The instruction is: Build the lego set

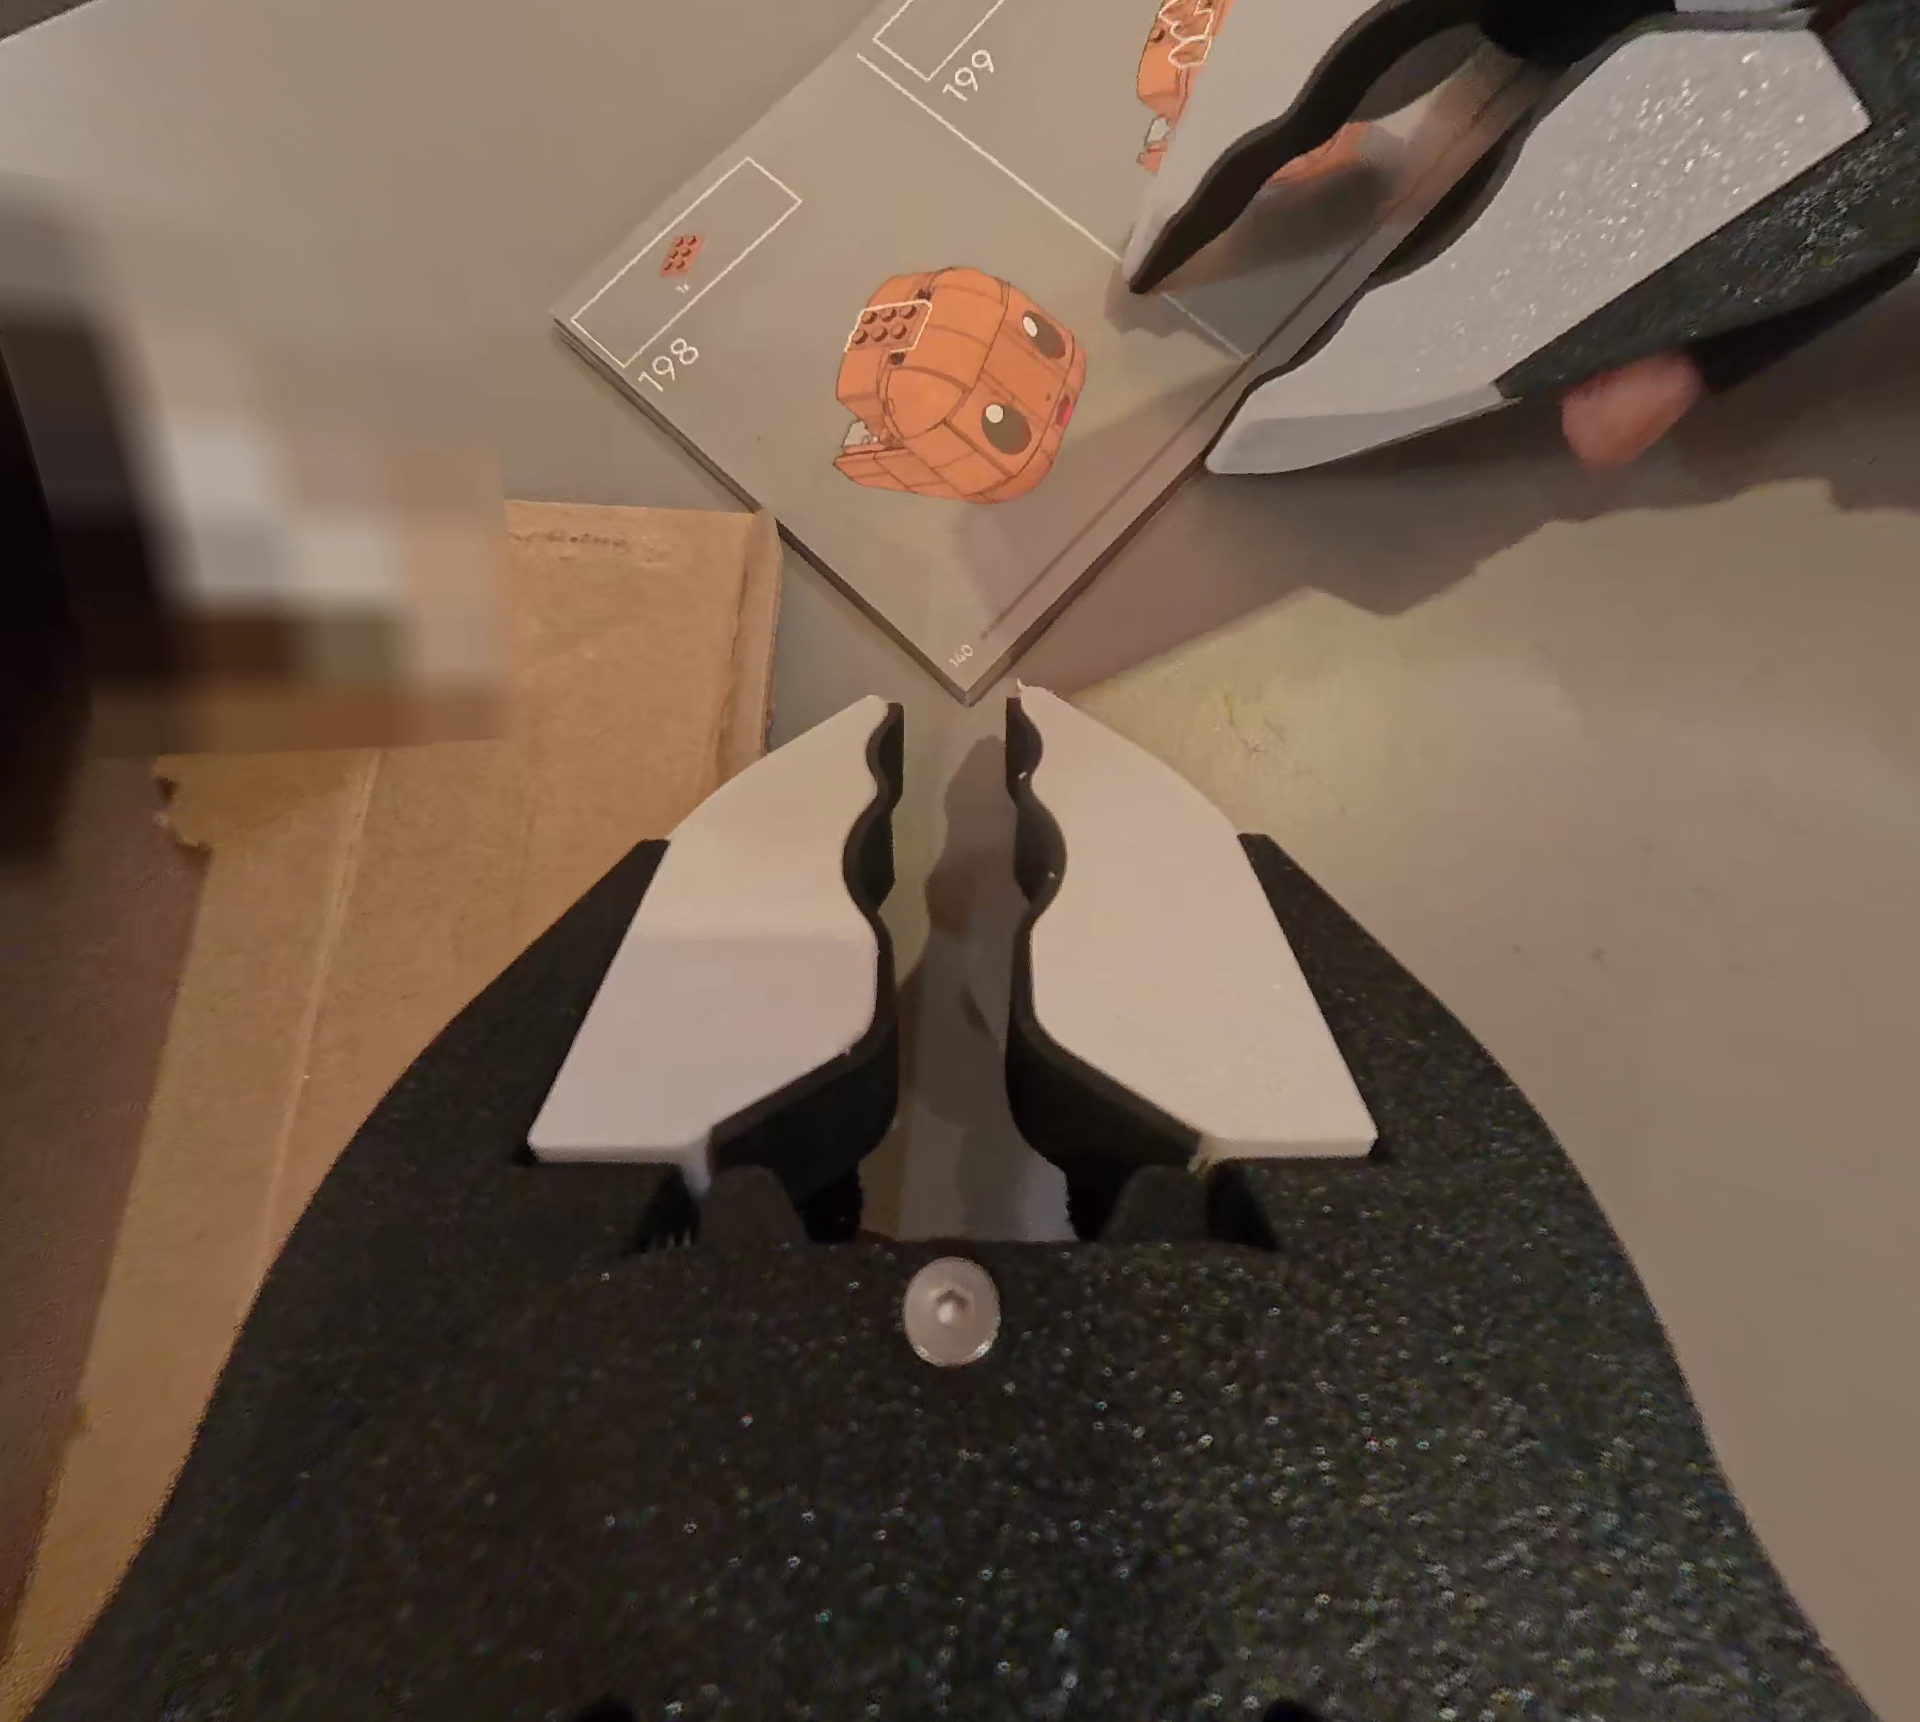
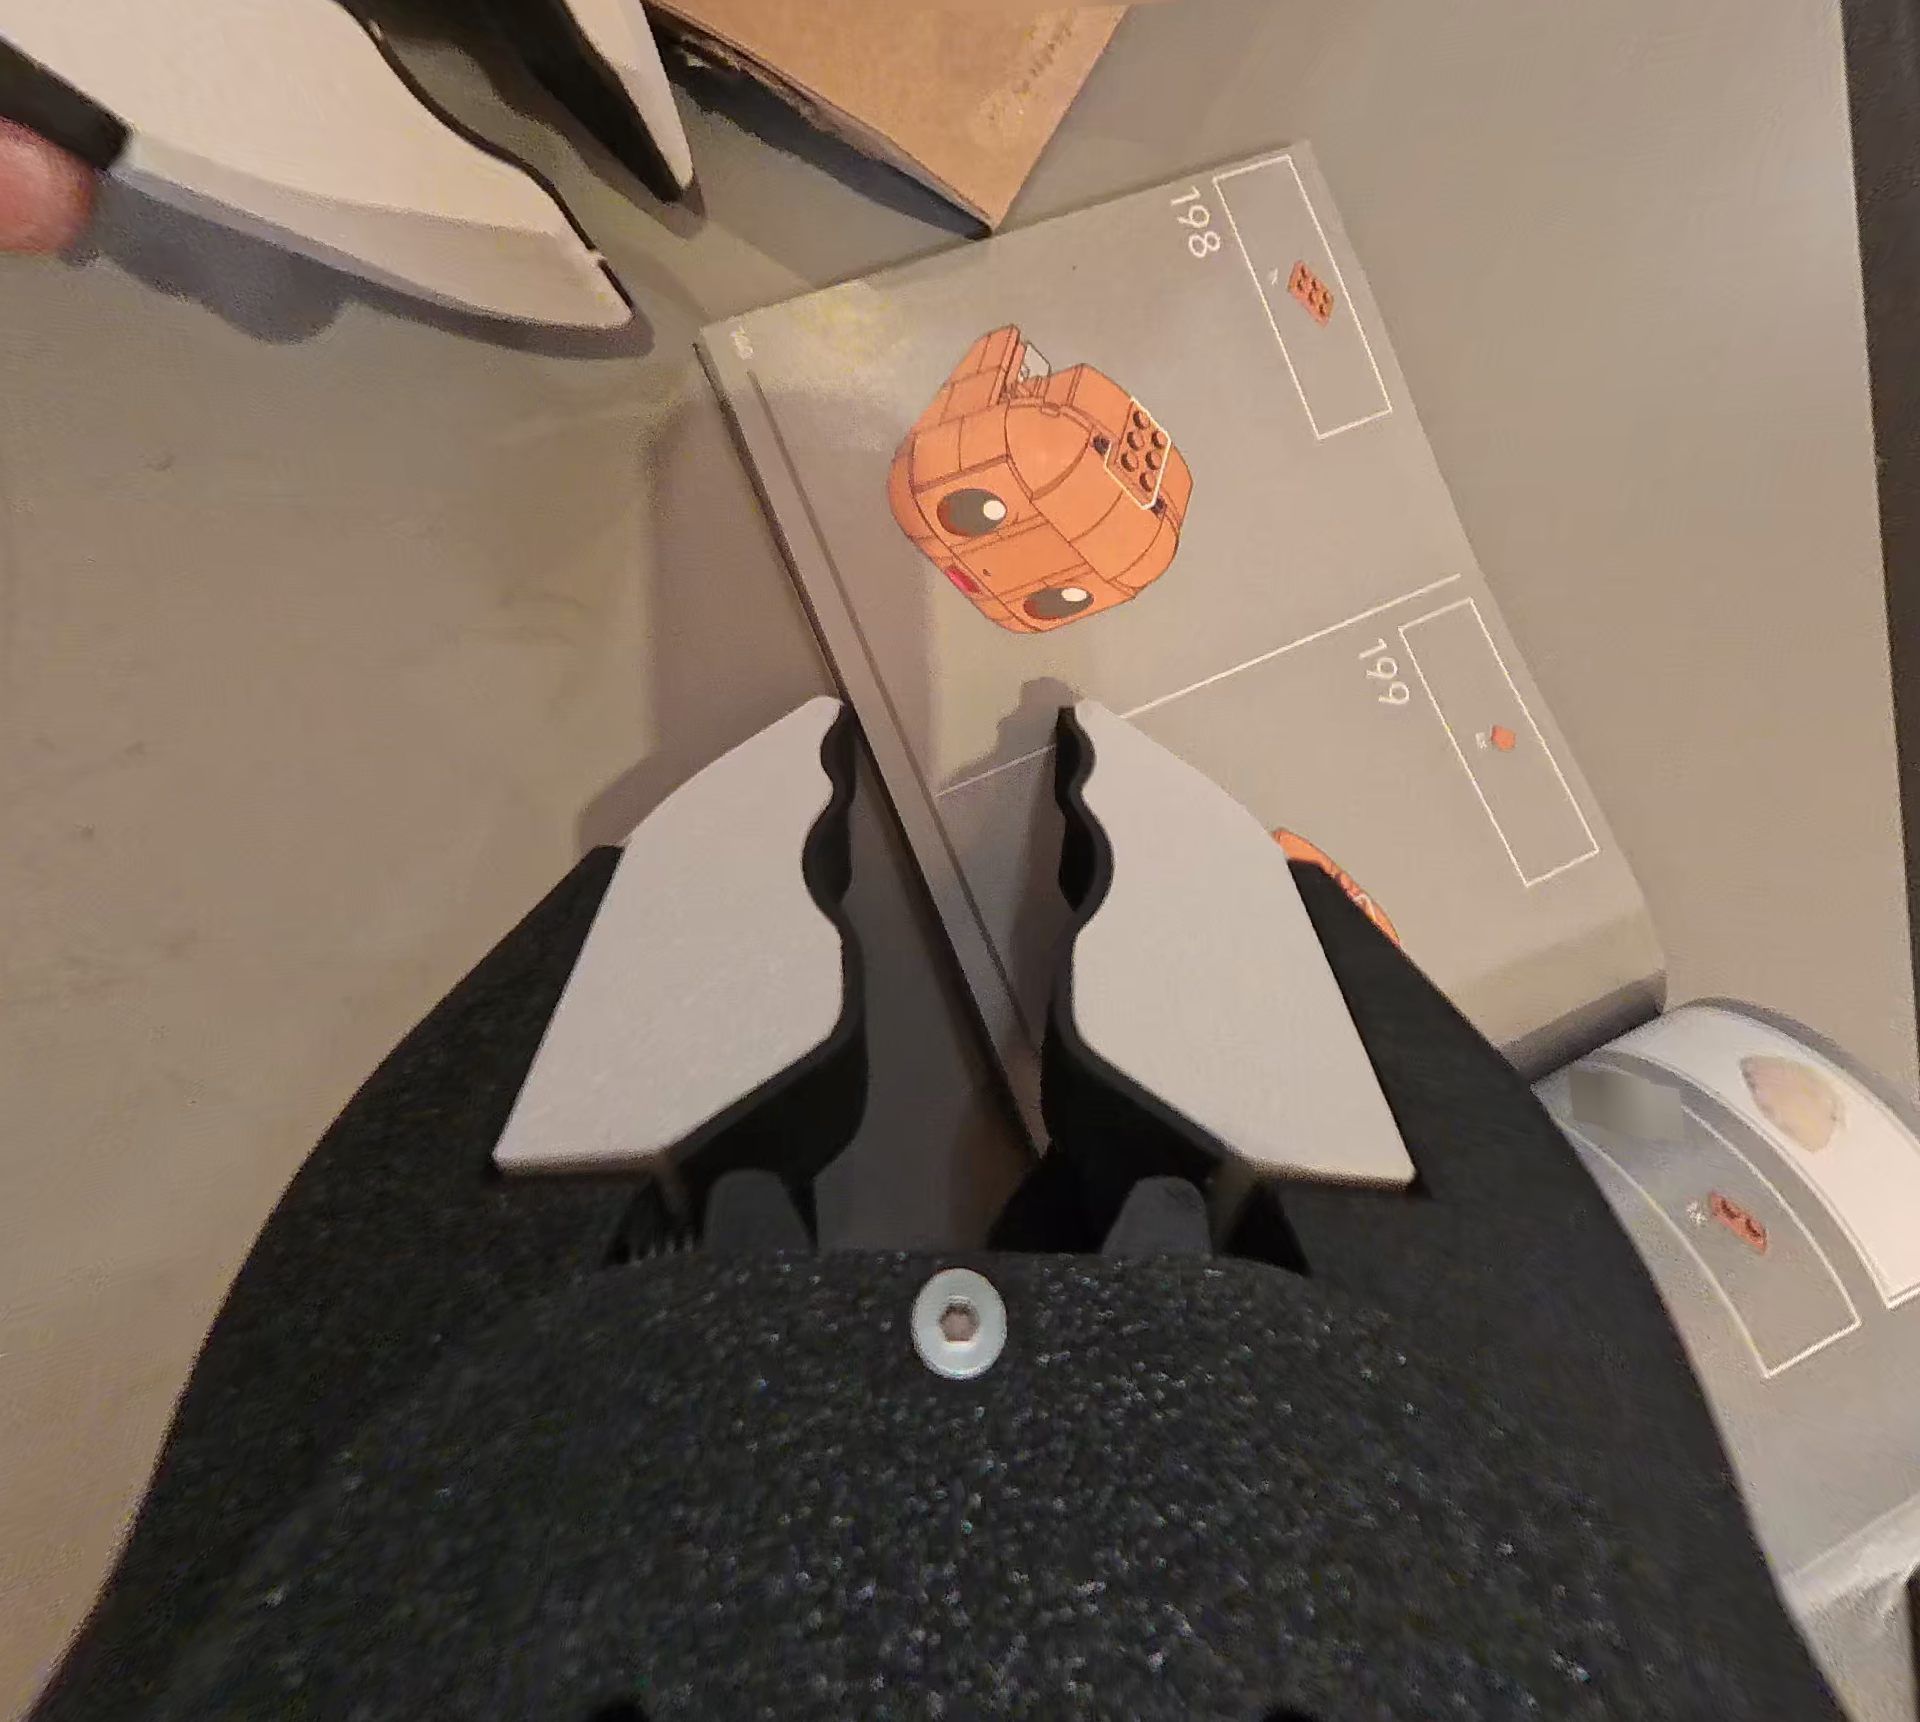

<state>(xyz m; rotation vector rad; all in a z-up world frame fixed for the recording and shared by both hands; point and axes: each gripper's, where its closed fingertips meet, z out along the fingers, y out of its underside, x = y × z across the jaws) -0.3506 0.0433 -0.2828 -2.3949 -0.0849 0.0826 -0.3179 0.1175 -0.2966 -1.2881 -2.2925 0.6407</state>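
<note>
While right gripper [image 2: 956, 727] straddles booklet [image 2: 1091, 467] edge, parted, left gripper [image 1: 954, 716] apart beside it

Bare tabletop [image 2: 312, 633] lies open left of the instruction booklet [image 2: 1091, 446]. The cardboard box [image 1: 436, 841] crowds the booklet's far corner, and the booklet's edge fills the right gripper's [image 2: 951, 716] gap.
</note>
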